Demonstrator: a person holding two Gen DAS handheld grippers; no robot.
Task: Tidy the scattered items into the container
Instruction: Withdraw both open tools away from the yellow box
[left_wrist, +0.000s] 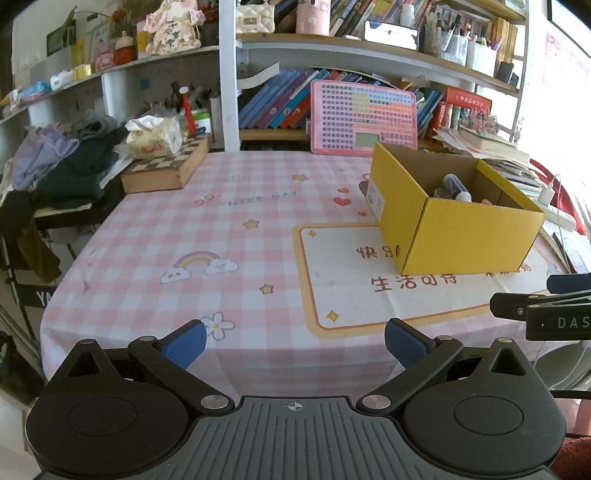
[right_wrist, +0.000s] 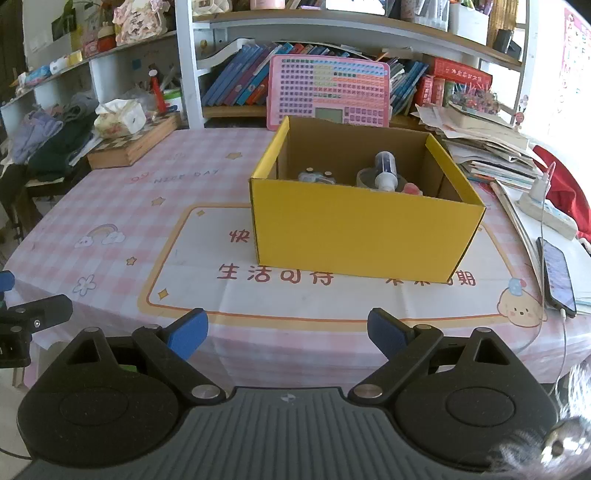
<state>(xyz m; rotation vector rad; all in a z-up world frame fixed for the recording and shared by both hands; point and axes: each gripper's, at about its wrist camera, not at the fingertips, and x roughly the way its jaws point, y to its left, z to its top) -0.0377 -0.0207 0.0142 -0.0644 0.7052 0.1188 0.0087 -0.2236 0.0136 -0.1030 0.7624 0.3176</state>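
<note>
A yellow cardboard box stands on the pink checked tablecloth; it also shows at the right of the left wrist view. Inside it lie a dark bottle with a white cap, a tape roll, a small white item and a pink item. My left gripper is open and empty over the table's near edge. My right gripper is open and empty, in front of the box. Each gripper shows at the edge of the other's view.
A wooden chessboard box with a tissue pack sits at the back left beside piled clothes. A pink toy tablet leans behind the box. Papers, a power strip and a phone lie at the right.
</note>
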